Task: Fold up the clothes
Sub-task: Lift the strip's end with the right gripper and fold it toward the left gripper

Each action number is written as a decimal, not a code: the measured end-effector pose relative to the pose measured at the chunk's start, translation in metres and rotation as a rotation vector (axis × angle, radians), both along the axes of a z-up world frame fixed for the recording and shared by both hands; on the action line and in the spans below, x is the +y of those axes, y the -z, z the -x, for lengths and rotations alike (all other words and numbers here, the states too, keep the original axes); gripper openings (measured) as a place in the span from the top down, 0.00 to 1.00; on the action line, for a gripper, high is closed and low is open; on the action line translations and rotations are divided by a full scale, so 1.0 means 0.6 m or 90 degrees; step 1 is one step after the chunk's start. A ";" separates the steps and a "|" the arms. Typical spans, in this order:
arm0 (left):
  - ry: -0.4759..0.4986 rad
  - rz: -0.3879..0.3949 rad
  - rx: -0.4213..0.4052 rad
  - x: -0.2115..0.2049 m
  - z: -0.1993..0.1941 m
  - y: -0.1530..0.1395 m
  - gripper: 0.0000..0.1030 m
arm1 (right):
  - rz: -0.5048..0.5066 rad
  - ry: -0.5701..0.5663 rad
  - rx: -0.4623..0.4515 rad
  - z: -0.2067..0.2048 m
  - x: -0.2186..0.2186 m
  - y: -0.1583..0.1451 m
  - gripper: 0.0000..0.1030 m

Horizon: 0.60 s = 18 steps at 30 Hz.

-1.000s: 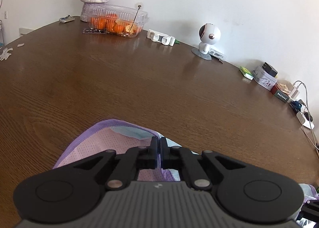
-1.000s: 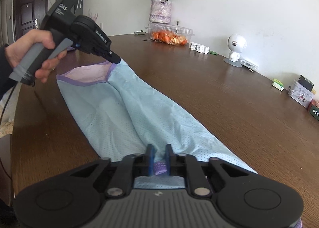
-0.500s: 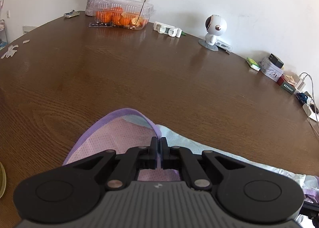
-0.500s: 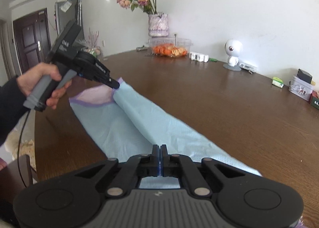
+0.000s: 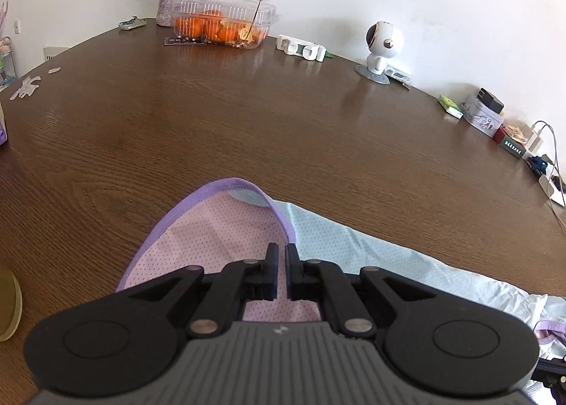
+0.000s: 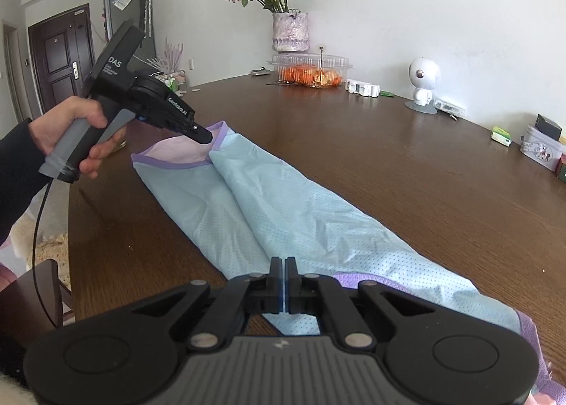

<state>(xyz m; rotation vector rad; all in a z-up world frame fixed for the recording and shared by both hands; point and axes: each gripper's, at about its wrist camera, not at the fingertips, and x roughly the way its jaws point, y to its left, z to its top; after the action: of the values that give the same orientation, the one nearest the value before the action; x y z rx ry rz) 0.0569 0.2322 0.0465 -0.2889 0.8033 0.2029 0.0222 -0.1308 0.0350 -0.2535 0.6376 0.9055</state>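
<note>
A light blue mesh garment (image 6: pixel 283 217) with purple trim and a pink inside lies folded lengthwise on the brown table (image 6: pixel 389 164). Its open purple-edged end (image 5: pixel 226 221) shows in the left wrist view. My left gripper (image 5: pixel 281 256) hovers over that end with its jaws a small gap apart and nothing between them; it also shows in the right wrist view (image 6: pixel 203 136). My right gripper (image 6: pixel 284 267) is at the garment's near end, jaws together, with no cloth visibly pinched between them.
At the table's far side stand a flower vase (image 6: pixel 290 33), a clear box of oranges (image 6: pixel 311 70), a white robot-shaped camera (image 6: pixel 422 81), a white clip (image 6: pixel 362 88) and small boxes (image 6: pixel 541 150). Chargers and cables (image 5: pixel 544 164) lie far right. A chair (image 6: pixel 42 284) stands at left.
My left gripper's jaws have parted slightly and let go of the purple-edged end. My right gripper shut, then rose back a little over the near end. The garment lies flatter.
</note>
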 end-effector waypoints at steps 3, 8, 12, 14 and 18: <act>-0.013 0.006 -0.014 0.004 -0.005 -0.008 0.94 | -0.038 0.006 -0.004 0.001 -0.003 -0.007 0.95; 0.003 -0.034 -0.064 -0.017 -0.048 -0.030 0.61 | -0.023 0.072 -0.016 -0.031 0.027 0.001 0.89; 0.014 -0.061 -0.021 -0.021 -0.082 -0.005 0.66 | 0.028 0.077 0.004 -0.034 0.041 0.025 0.89; 0.018 -0.060 0.000 -0.014 -0.083 0.014 0.66 | 0.027 0.081 -0.006 -0.025 0.033 0.026 0.88; 0.000 -0.068 -0.011 0.007 -0.058 0.020 0.68 | -0.017 0.177 -0.062 0.024 -0.050 -0.009 0.80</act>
<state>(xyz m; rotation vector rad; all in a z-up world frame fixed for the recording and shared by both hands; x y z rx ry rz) 0.0918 0.2366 0.0344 -0.1899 0.7718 0.2424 0.0080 -0.1608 0.0402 -0.1779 0.5541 0.6300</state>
